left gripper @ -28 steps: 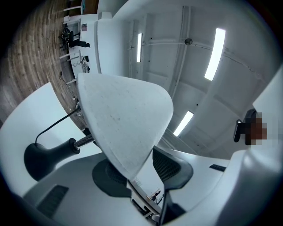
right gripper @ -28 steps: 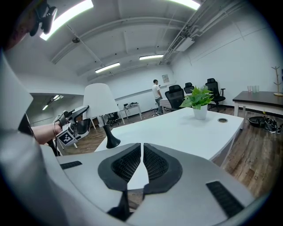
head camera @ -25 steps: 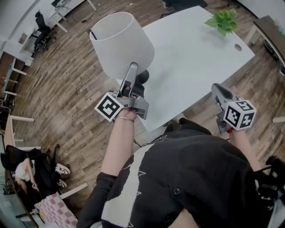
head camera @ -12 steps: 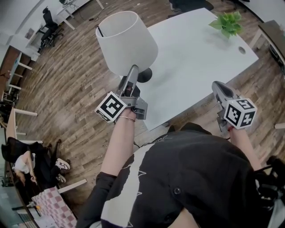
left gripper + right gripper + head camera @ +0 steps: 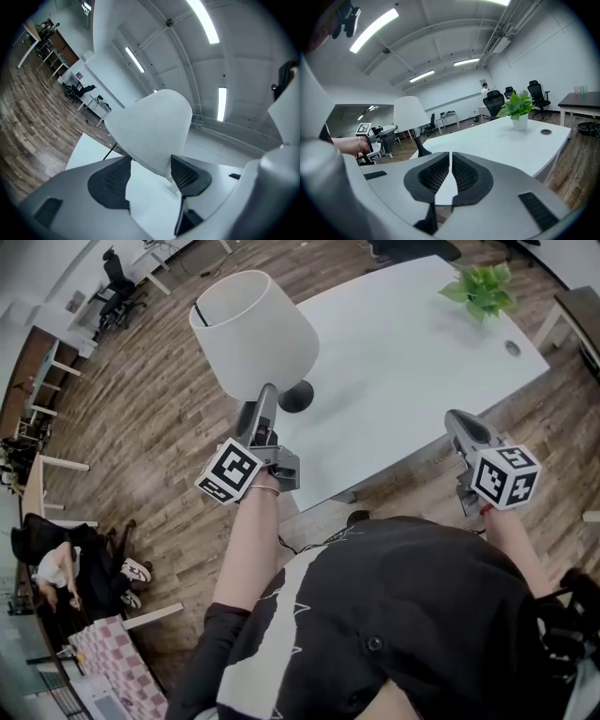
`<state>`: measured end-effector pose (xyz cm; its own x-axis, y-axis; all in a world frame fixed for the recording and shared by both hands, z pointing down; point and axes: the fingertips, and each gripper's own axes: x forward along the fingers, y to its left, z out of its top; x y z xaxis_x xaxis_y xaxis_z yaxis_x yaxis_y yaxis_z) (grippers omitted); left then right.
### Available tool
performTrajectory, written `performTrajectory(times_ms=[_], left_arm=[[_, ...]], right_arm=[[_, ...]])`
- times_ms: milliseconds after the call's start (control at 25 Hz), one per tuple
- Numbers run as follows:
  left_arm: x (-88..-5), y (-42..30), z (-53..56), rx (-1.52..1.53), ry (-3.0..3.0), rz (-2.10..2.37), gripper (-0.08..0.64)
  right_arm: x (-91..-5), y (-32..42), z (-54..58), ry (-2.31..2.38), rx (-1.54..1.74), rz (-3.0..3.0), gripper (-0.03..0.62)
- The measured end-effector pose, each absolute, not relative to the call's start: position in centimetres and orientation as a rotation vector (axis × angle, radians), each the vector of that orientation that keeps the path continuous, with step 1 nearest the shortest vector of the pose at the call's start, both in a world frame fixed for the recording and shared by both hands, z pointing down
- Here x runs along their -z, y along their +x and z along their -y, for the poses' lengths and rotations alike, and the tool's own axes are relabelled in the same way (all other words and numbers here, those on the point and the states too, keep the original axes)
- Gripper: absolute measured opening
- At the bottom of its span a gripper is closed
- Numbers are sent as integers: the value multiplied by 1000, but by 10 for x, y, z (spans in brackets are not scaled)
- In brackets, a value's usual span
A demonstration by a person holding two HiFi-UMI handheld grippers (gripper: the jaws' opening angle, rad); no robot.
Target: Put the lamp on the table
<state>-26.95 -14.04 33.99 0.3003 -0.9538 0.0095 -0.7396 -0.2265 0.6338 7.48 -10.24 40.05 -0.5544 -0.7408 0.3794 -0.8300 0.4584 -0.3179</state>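
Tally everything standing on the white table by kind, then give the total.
Lamp: 1
Potted plant: 1
Total: 2

You are in an open-plan office: black swivel chairs and white desks sit at your 11 o'clock, a big white table with a cable grommet at 1 o'clock, strip lights overhead, wood-plank floor underfoot.
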Motion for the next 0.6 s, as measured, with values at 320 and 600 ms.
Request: performTrajectory(times_ms=[320,600], left_arm=[[-340,-278,125,388,1991,1708,264],[-339,-264,98,390,1895,1789,261]], right_arm=[[-393,114,98,1291,-689,2559,32],[-395,151,85,1228,-724,2578,32]])
